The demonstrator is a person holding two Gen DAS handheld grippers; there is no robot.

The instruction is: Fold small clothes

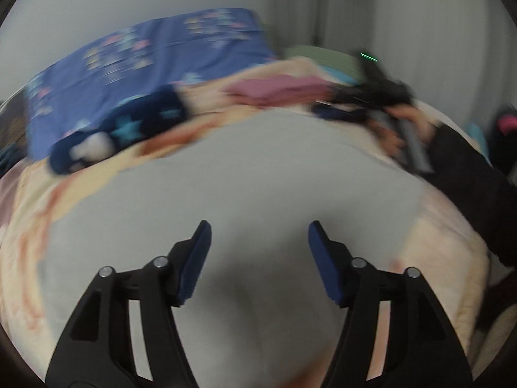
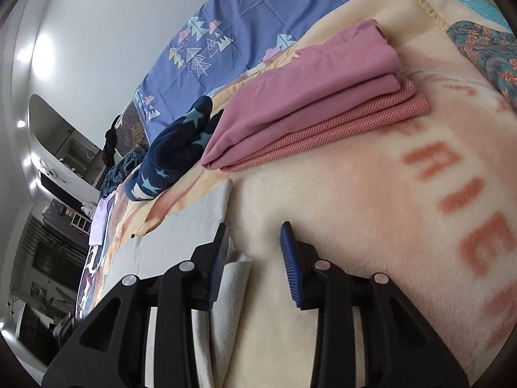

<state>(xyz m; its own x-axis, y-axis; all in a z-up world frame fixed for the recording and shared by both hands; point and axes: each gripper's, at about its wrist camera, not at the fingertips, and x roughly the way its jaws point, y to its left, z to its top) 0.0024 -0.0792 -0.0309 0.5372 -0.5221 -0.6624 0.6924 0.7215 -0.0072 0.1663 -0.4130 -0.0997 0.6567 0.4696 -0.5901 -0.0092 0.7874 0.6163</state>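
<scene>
The left wrist camera looks along its fingers from above the grey cloth (image 1: 226, 177), blurred; the right one sits low and close over the cream blanket (image 2: 371, 210) — both catch the pink folded stack (image 2: 307, 97).

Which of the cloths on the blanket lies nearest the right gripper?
The pale grey cloth: its edge lies right at the open right gripper, while the folded pink cloth and the red woven cloth beneath it sit stacked farther away.
</scene>
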